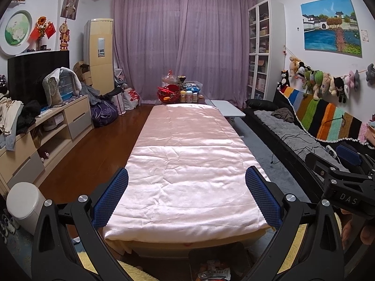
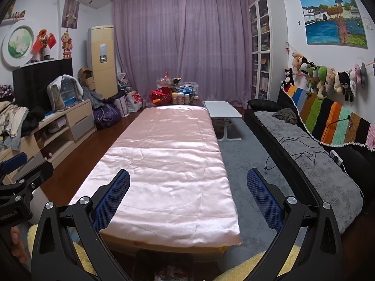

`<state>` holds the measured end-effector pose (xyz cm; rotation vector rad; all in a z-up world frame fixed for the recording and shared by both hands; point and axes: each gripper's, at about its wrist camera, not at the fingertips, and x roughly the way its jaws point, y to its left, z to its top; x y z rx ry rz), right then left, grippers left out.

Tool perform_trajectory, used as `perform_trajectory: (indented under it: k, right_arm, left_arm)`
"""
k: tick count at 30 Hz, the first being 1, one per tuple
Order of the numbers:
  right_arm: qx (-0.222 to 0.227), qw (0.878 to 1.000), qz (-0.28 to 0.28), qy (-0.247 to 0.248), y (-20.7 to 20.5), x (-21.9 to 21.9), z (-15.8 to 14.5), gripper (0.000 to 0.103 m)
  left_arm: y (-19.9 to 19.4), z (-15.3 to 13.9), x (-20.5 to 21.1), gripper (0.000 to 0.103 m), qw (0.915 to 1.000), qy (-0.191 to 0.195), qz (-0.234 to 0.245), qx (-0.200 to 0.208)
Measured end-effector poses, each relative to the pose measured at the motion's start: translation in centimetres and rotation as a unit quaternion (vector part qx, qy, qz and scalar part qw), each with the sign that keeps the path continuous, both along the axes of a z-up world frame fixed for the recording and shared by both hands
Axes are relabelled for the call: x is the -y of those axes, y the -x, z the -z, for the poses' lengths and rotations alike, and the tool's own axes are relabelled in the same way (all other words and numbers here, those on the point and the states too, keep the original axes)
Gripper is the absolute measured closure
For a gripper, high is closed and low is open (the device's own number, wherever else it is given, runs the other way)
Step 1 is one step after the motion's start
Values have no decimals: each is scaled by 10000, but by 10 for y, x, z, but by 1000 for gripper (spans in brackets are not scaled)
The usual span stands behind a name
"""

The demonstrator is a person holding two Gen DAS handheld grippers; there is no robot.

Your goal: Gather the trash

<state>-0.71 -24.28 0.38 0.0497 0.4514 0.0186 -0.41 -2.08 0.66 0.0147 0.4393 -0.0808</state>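
A long table under a pink satin cloth runs away from me; it also shows in the right wrist view. A dark bin holding wrappers sits on the floor at the table's near end, also seen in the right wrist view. My left gripper is open and empty above the near end of the cloth. My right gripper is open and empty beside it. Each gripper shows at the edge of the other's view.
A red basket, bottles and bags crowd the table's far end. A white cylindrical bin stands at the left. A TV cabinet lines the left wall, a sofa the right, with a white side table.
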Motion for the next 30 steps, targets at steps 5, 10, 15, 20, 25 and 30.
perform_trajectory:
  k: [5,10,15,20,25,30]
  right_arm:
    - [-31,10000,48,-7,-3,2,2,3]
    - [-44,10000,50,3,-4,1,2,3]
    - [-104,9999,55,6,-5,2,4,3]
    - [-122,9999,57,-10,-8,2,4,3]
    - [-130,9999,41,2,-10,0,4,3]
    - [-133,9999,44,5,-10,-1,4,3]
  left_arm:
    - [4,0,-2,8,9999,3,-69,103]
    - [3,0,-3,8,9999,113,-86,12]
    - [5,0,3,8,9997,-124,-149,113]
    - [8,-5,-1,8,9998,-6,-127,163]
    - [3,-4,-5,8,9999,163,-30,-32]
    - [2,-3,-3,8,9999,70,-62,-43]
